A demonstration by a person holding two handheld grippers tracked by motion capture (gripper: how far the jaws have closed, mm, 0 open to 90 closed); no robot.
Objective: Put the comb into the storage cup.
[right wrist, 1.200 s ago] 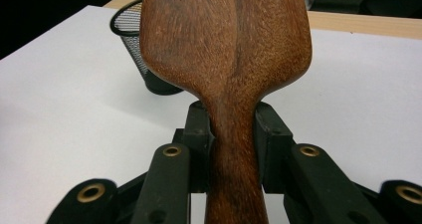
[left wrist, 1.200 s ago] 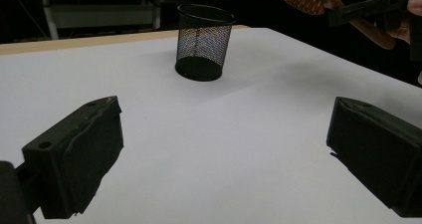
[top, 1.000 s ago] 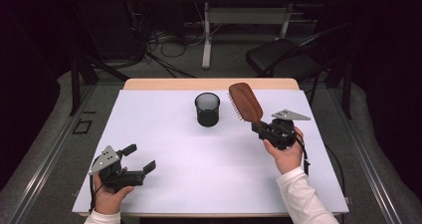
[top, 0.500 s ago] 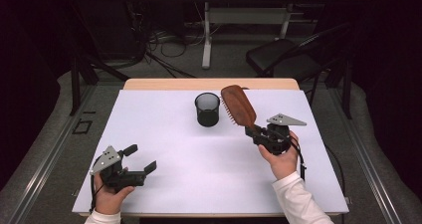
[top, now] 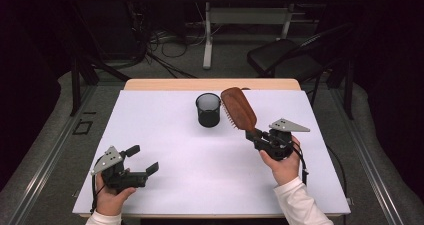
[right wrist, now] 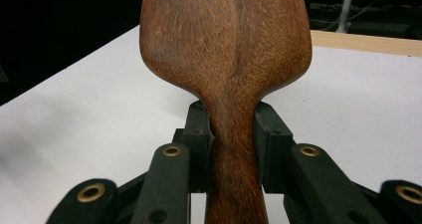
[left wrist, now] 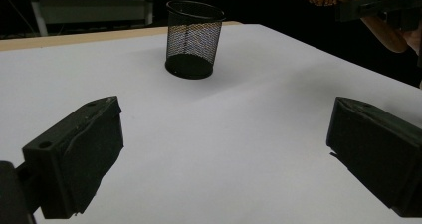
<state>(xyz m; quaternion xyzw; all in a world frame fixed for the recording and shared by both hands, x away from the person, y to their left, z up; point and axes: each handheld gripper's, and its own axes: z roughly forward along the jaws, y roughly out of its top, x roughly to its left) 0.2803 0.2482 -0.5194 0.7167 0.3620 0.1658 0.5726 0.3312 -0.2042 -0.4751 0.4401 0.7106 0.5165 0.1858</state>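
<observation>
Wooden, grainy and paddle-shaped, the hairbrush [top: 239, 108] is tilting toward eleven o'clock above the table [top: 200, 185], just beside the round black mesh cup [top: 208, 110]. Your right gripper [top: 256, 136] is clamping its handle; your left gripper [top: 142, 159] is resting wide open, empty.

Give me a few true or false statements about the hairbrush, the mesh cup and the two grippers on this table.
1. The right gripper is clamped on the wooden hairbrush by its handle. True.
2. The hairbrush lies flat on the white table. False: it is held up in the air, its head beside the black mesh cup.
3. The left gripper has its jaws open with nothing between them. True.
4. The mesh cup lies tipped on its side. False: it stands upright.
5. The hairbrush's head is inside the cup. False: it is outside, near the rim.
</observation>
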